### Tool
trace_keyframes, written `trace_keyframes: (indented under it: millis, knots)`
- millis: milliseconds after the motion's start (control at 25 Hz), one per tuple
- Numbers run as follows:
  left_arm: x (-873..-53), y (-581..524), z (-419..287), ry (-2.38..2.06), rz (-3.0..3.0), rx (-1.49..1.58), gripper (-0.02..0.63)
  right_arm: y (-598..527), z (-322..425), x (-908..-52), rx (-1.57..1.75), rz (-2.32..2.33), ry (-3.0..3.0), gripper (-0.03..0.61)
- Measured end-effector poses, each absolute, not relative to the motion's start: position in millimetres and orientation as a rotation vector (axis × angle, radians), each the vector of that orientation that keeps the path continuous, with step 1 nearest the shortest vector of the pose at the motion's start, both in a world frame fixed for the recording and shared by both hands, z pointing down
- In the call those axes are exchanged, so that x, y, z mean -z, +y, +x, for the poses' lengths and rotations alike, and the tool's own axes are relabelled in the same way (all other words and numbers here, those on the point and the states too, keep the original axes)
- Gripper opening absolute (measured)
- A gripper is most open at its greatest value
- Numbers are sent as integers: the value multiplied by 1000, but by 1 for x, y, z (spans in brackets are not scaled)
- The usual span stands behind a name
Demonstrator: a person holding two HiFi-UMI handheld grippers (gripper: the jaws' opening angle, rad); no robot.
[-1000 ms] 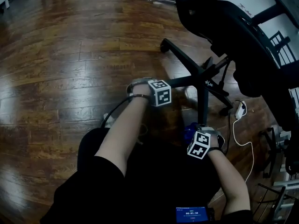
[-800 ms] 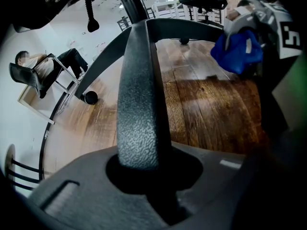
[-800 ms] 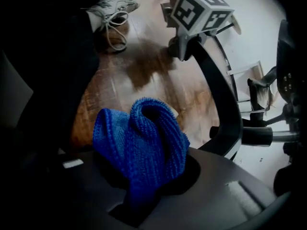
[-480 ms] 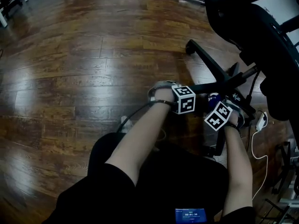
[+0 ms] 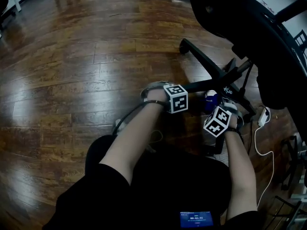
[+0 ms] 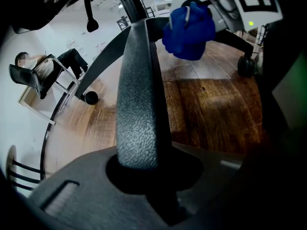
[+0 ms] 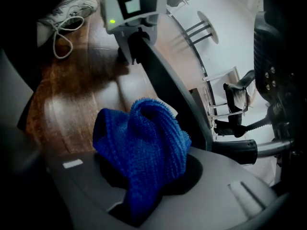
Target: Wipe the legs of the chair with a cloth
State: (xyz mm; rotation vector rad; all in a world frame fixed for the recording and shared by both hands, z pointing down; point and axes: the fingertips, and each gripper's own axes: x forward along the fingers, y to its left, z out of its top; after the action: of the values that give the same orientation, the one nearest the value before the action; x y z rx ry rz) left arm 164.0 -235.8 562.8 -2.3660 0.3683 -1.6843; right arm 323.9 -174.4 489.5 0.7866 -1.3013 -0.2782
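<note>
Head view takes in the dark glossy wooden plank floor [image 5: 72, 56] and, at the far right, the black office chair [image 5: 249, 23] with its star-shaped base. Both bare forearms reach to this base, and from above the marker cubes cover the jaws.

Left gripper view gives what the head view does not. The black rough-textured chair leg [image 6: 136, 104], a long tapered bar with a grainy, pebbled skin, runs away from the camera. Its near end sits between the jaws of the left gripper [image 6: 144, 174], which are clamped on it. Farther along this same leg, at its right side, is the blue knitted cloth [image 6: 189, 30]; whether it touches the leg I cannot tell.

Right gripper view shows the right gripper [image 7: 144, 181] closed on the cloth, a bunched lump of soft looped fibres, pinched low and standing up just beside the leg. Only this view shows the white laced sneaker [image 7: 67, 13] on the floor at the near left. A small round black caster [image 6: 91, 98] ends another leg.
</note>
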Motion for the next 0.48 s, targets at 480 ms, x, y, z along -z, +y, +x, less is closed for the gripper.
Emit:
trace_keyframes:
  millis: [480]
  knots:
    - [-566,-237,162,385,-2359,1703,49,-23,313,-539,125,464,-1242,94]
